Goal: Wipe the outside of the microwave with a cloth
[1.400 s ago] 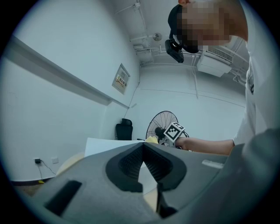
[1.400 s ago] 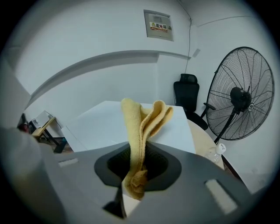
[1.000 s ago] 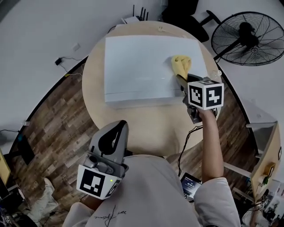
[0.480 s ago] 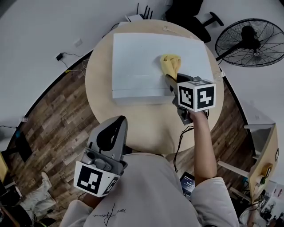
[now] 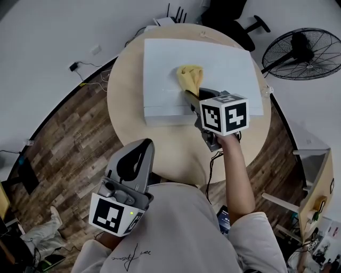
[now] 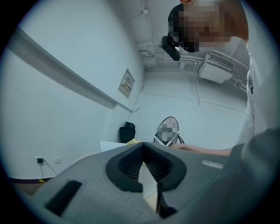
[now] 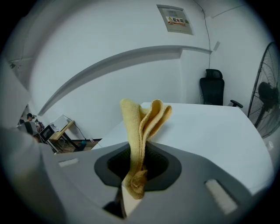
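The white microwave (image 5: pixel 165 69) stands on a round wooden table (image 5: pixel 170 152), its flat top facing up. A folded yellow cloth (image 5: pixel 189 78) rests on that top, near the middle. My right gripper (image 5: pixel 191 95) is shut on the cloth and reaches in over the microwave's front edge. In the right gripper view the cloth (image 7: pixel 144 127) stands up out of the right gripper (image 7: pixel 139 151) above the microwave's white top (image 7: pixel 210 127). My left gripper (image 5: pixel 132 160) hangs shut and empty close to the person's body, away from the table. The left gripper (image 6: pixel 143 147) has nothing between its pads.
A standing fan (image 5: pixel 299 52) is on the floor at the right of the table. A black office chair (image 5: pixel 229 16) and a router (image 5: pixel 166 20) sit behind the table. A cable (image 5: pixel 213 176) hangs off the table's near edge. A shelf unit (image 5: pixel 319 189) stands at far right.
My right gripper has dragged the cloth leftward across the microwave's top, from near its right side toward the middle. The left gripper has stayed where it was.
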`<state>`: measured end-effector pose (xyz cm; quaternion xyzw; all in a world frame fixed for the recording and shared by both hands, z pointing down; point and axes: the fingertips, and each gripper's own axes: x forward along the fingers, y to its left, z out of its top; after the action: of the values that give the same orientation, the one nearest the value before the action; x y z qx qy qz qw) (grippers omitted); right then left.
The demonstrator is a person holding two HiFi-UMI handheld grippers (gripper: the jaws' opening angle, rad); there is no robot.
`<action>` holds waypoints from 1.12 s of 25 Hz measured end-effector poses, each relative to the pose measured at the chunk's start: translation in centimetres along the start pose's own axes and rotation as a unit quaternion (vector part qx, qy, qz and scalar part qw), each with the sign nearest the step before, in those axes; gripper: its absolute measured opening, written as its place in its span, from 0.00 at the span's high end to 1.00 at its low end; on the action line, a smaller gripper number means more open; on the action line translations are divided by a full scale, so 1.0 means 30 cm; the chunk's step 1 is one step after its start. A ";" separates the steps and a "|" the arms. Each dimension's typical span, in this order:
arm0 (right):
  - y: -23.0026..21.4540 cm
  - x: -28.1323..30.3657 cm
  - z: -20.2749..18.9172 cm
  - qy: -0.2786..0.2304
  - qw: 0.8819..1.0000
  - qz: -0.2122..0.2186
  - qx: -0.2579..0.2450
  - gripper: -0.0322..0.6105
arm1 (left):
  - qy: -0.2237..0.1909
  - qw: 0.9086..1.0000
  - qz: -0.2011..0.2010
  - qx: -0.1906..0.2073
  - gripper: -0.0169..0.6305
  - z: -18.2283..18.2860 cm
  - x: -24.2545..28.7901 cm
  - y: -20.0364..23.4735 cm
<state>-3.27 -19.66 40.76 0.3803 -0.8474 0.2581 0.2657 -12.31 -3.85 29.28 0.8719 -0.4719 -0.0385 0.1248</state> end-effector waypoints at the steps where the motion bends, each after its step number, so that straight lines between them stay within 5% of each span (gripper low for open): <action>1: 0.021 0.011 0.004 0.000 1.000 0.003 -0.002 0.85 | -0.001 1.000 0.001 0.000 0.99 0.003 -0.006 0.007; 28: 0.450 0.175 0.034 0.015 0.992 0.116 -0.049 0.85 | -0.012 0.999 0.041 0.002 0.99 0.031 -0.126 0.081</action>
<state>-17.07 -15.18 40.25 0.2616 -0.8934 0.2512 0.2652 -16.55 -2.14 28.80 0.8514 -0.5090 -0.0426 0.1190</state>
